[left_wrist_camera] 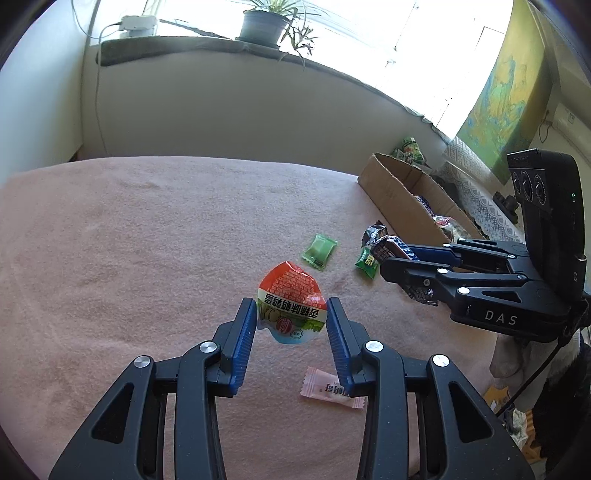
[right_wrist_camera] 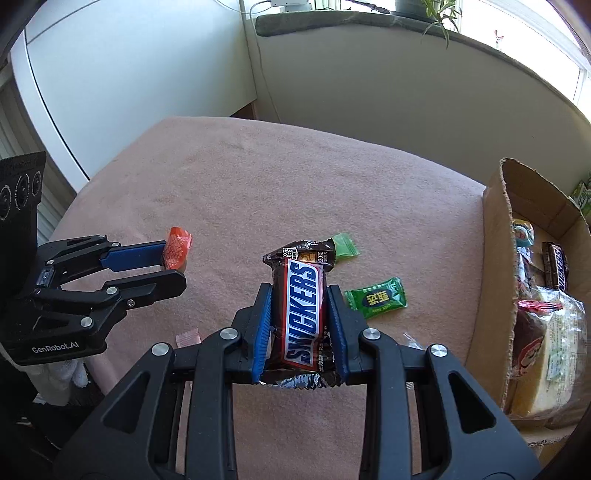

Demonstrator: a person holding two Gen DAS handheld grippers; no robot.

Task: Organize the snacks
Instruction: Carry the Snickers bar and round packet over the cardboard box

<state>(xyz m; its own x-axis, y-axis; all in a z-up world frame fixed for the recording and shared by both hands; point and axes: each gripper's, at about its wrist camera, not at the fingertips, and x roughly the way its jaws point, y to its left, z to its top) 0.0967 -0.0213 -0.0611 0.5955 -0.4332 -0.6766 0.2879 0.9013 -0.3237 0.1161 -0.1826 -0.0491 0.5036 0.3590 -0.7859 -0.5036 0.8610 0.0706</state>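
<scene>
My left gripper (left_wrist_camera: pixel 291 314) is shut on an orange-and-white snack packet (left_wrist_camera: pixel 290 302) and holds it above the pink cloth; the packet also shows in the right wrist view (right_wrist_camera: pixel 177 245). My right gripper (right_wrist_camera: pixel 299 302) is shut on a Snickers bar (right_wrist_camera: pixel 301 314), held above the cloth; in the left wrist view the bar (left_wrist_camera: pixel 393 249) sticks out of that gripper. The cardboard box (right_wrist_camera: pixel 496 236) stands at the right, with several snacks inside, including another Snickers (right_wrist_camera: pixel 556 269) and a wrapped loaf (right_wrist_camera: pixel 554 350). Loose on the cloth lie a light green candy (left_wrist_camera: pixel 319 251), a dark green candy (right_wrist_camera: pixel 376 297) and a pink candy (left_wrist_camera: pixel 330 387).
The pink cloth (left_wrist_camera: pixel 147 240) covers the table. A windowsill with a potted plant (left_wrist_camera: pixel 264 24) runs behind it. A green snack bag (left_wrist_camera: pixel 408 149) sits behind the box. A dark wrapper (left_wrist_camera: pixel 375 232) lies near the box.
</scene>
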